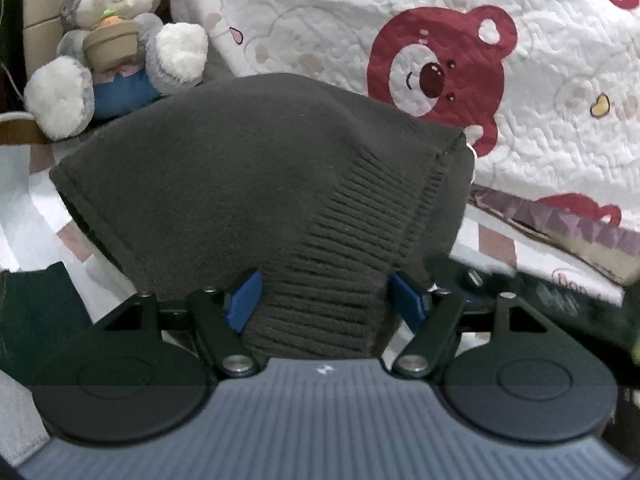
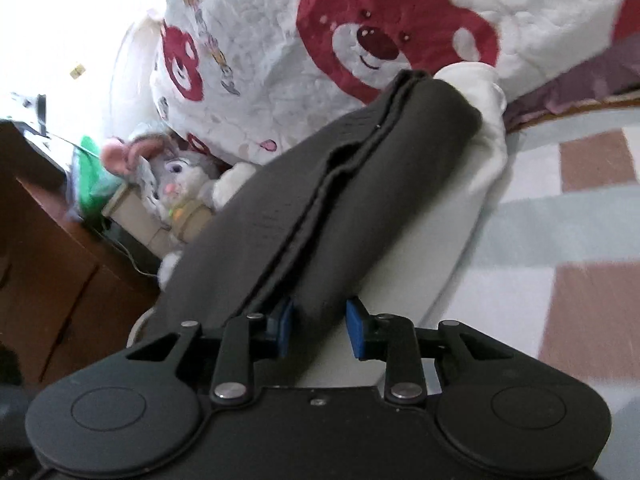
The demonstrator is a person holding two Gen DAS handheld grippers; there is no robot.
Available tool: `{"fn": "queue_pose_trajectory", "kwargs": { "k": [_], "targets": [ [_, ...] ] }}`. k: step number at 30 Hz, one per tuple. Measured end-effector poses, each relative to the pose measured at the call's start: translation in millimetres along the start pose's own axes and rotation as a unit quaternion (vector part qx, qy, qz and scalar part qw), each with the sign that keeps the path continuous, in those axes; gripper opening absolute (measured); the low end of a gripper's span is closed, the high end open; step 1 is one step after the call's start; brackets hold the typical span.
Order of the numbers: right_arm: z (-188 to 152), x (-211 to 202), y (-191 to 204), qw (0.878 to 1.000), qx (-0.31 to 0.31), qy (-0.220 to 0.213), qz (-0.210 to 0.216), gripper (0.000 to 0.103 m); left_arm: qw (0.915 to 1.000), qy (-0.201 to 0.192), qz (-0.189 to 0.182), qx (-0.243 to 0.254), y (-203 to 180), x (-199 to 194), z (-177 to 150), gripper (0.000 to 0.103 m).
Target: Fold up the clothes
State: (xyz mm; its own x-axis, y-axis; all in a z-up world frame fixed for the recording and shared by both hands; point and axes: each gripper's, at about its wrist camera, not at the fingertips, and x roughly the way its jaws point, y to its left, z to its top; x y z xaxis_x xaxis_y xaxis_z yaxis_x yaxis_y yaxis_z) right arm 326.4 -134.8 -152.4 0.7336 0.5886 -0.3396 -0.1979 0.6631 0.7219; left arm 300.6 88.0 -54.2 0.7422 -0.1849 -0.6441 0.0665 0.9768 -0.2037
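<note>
A dark grey knit sweater (image 1: 240, 184) fills the middle of the left wrist view, lifted and draped. Its ribbed hem bunches between the blue pads of my left gripper (image 1: 320, 300), which is shut on it. In the right wrist view the same dark grey sweater (image 2: 280, 208) stretches away as a doubled fold with its edges lined up. My right gripper (image 2: 320, 326) is shut on its near end. A white garment (image 2: 460, 200) lies under the sweater on the right.
A white quilt with red bears (image 1: 440, 76) is heaped behind; it also shows in the right wrist view (image 2: 380, 40). A grey plush rabbit (image 1: 116, 40) sits at the back left. A checked pink and pale bedsheet (image 2: 560, 240) lies at right. A brown wooden cabinet (image 2: 60, 272) stands at left.
</note>
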Motion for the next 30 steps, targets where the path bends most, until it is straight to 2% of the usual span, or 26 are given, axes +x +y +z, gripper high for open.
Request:
{"fn": "queue_pose_trajectory", "kwargs": {
  "k": [2, 7, 10, 13, 16, 17, 19, 22, 25, 27, 28, 30],
  "targets": [
    [-10.9, -16.7, -1.5, 1.0, 0.004, -0.013, -0.014, 0.034, 1.0, -0.003, 0.001, -0.006, 0.3, 0.6, -0.3, 0.072],
    [-22.0, -47.5, 15.0, 0.989, -0.09, 0.008, -0.119, 0.035, 0.9992, -0.015, 0.034, 0.011, -16.4, 8.2, -6.7, 0.08],
    [-23.0, -77.7, 14.8, 0.989, -0.086, -0.012, -0.123, 0.035, 0.9976, -0.025, 0.059, 0.027, -27.4, 7.8, -11.0, 0.08],
    [-26.4, -99.2, 21.5, 0.983, -0.102, -0.012, -0.152, 0.037, 0.9931, -0.058, 0.092, 0.045, -37.2, -5.7, -14.9, 0.08],
    [-26.5, -115.7, 35.8, 0.988, -0.112, 0.005, -0.106, 0.037, 0.9926, -0.058, 0.095, 0.049, -45.9, -21.0, -13.1, 0.078],
    [-25.9, -121.4, 41.6, 0.989, -0.113, 0.004, -0.098, 0.037, 0.9941, -0.052, 0.084, 0.044, -49.2, -27.9, -14.9, 0.079],
    [-23.6, -135.3, 55.6, 0.988, -0.125, -0.002, -0.097, 0.037, 0.9962, -0.031, 0.065, 0.048, -59.0, -43.7, -23.0, 0.08],
    [-20.6, -156.9, 75.0, 0.985, -0.141, -0.002, -0.102, 0.037, 0.997, 0.01, 0.056, 0.054, -72.6, -69.0, -36.4, 0.087],
    [-22.2, -180.2, 87.1, 0.987, -0.126, 0.005, -0.098, 0.039, 0.998, 0.041, 0.031, 0.038, -81.0, -93.5, -41.8, 0.09],
    [-24.8, -195.8, 93.5, 0.989, -0.117, 0.034, -0.081, 0.039, 0.9979, 0.045, 0.023, 0.041, -89.8, -111.4, -45.5, 0.093],
    [-27.0, -205.3, 98.2, 0.988, -0.123, 0.038, -0.083, 0.039, 0.9974, 0.041, 0.026, 0.053, -95.8, -121.9, -48.2, 0.098],
    [-30.8, -225.9, 107.9, 0.986, -0.133, 0.035, -0.094, 0.043, 0.9962, 0.04, 0.035, 0.069, -107.9, -139.1, -55.9, 0.099]
  ]
}}
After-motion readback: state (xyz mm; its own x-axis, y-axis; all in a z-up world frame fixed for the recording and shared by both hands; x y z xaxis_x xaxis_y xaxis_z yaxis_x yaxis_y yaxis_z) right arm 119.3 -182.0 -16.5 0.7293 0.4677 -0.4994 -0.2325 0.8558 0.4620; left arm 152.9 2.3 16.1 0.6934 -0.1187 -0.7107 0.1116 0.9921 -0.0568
